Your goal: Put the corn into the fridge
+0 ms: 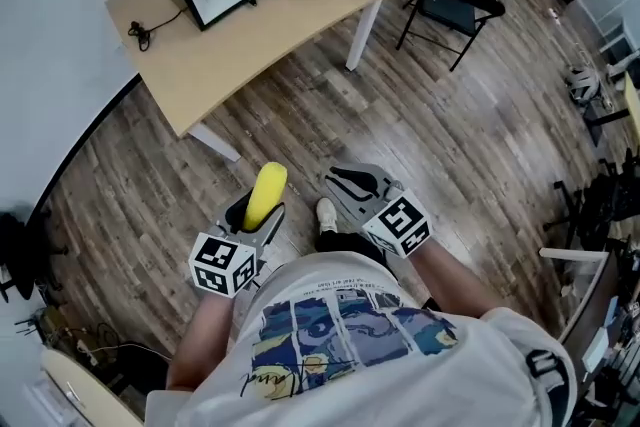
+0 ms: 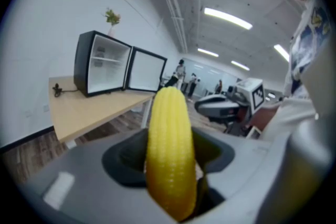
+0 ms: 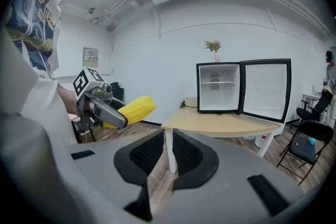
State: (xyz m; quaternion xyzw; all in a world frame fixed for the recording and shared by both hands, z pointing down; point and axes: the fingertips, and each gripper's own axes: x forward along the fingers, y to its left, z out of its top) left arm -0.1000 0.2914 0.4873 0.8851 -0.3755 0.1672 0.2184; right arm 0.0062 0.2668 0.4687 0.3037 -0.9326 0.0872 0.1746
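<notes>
Your left gripper holds the corn in wide-set jaws. The cob sticks out past the tips and points forward.

In the left gripper view the corn fills the middle of the picture. It covers the gap, so its lower end and the pads on it are hidden. In the head view those jaws lie mostly under the cob, and your shirt cuts off both forearms.

Your right gripper is just beside the left one and is empty. Its jaws stand narrow, with only a thin slit between them. Through the slit you can see the floor and a white table leg.

The fridge is well ahead of both tools, on a table. Its door hangs open to the right. The head view cuts off the fridge's top. What is on its shelves is too small to make out.

A plant stands on the fridge. A cable lies on the table to the fridge's left. The table's near edge and legs stand between your tools and the fridge.

A black chair is ahead and to the right of the right gripper. Your shoe shows on the floor between the two grippers. Far beyond the fridge in the left gripper view are a few people, small and blurred.
</notes>
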